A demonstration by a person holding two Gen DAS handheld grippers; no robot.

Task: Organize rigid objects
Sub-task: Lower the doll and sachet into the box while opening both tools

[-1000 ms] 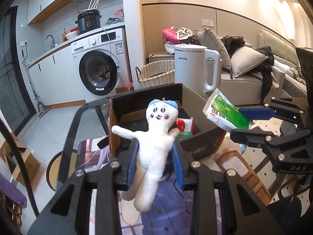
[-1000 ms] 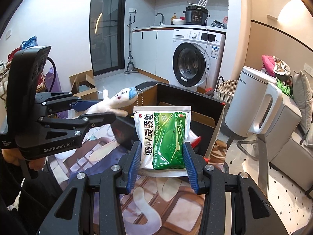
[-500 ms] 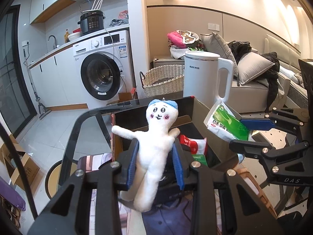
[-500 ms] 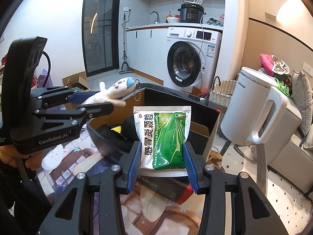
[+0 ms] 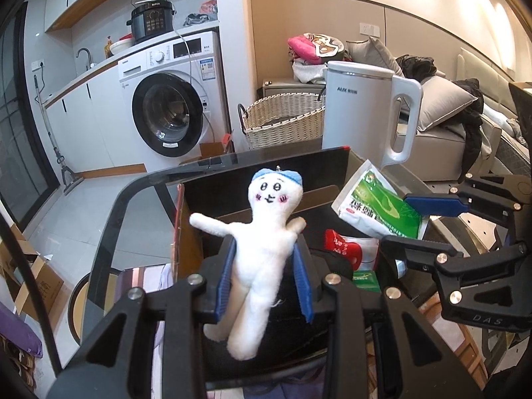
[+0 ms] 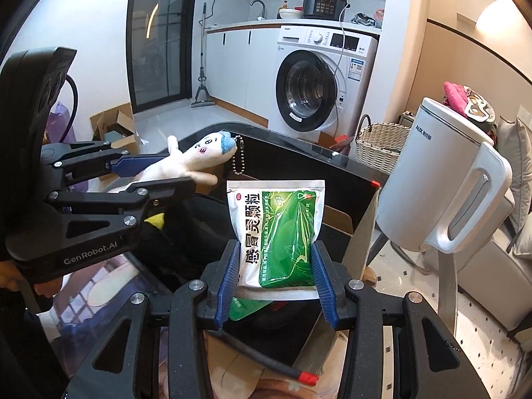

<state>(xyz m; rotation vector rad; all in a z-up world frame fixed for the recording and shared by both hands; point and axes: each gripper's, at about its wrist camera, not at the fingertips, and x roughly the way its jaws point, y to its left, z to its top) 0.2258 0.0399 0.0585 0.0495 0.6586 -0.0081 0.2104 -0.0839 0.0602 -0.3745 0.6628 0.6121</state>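
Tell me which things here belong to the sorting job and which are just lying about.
Job:
- white plush doll, held in left tool
- green-and-white pouch, held in right tool
- open cardboard box
- red-and-white packet inside it

Lying about:
- white kettle
- wicker basket
- washing machine

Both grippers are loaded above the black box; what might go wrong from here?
The left gripper pinches the soft plush doll by its body; it may slip out. The green pouch in the right gripper could land on the box rim. The grippers could collide.
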